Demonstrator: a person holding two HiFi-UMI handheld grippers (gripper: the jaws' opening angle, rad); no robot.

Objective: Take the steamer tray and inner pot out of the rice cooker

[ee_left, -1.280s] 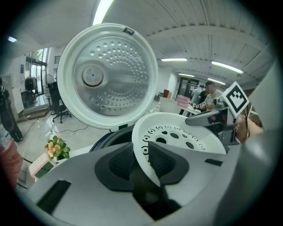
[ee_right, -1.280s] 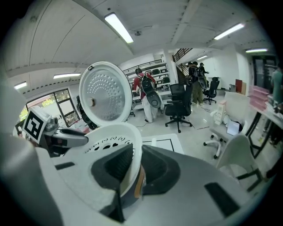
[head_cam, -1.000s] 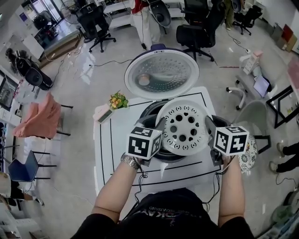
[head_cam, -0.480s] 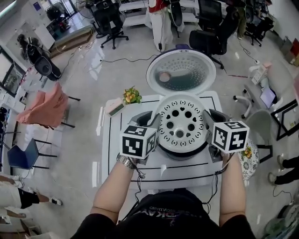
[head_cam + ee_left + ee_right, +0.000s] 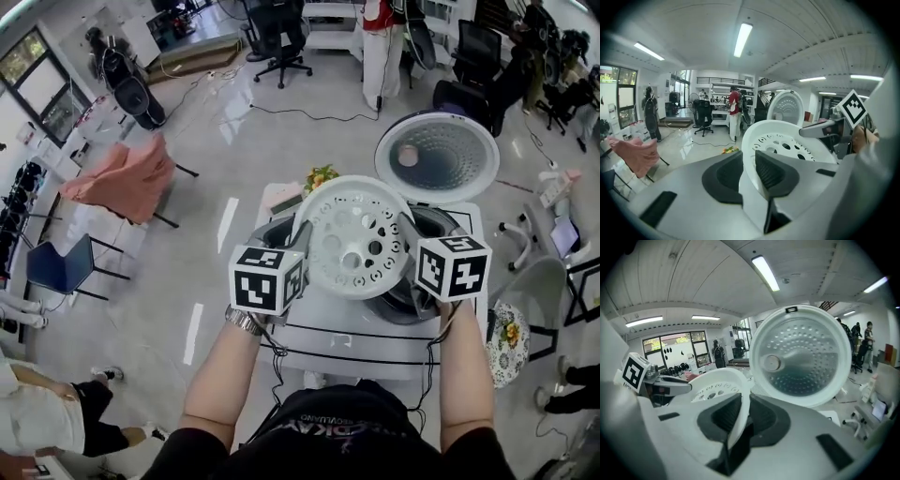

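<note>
Left gripper (image 5: 300,248) and right gripper (image 5: 410,242) clamp opposite rims of the tilted steamer tray (image 5: 354,239) over the open rice cooker (image 5: 417,302) in the head view; the left gripper view shows pads pinching the tray's edge, with open floor (image 5: 689,145) beyond; the right gripper view shows likewise, with the lid (image 5: 801,355) behind.

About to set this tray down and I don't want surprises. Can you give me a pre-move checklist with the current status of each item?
1. Left gripper shut on the steamer tray rim: ok.
2. Right gripper shut on the opposite rim: ok.
3. Tray clear of the open lid: ok, a gap shows between them.
4. Bare table in front of the rice cooker for set-down: ok.
5. Inner pot seated in the cooker: cannot tell, the tray covers the opening.
</note>
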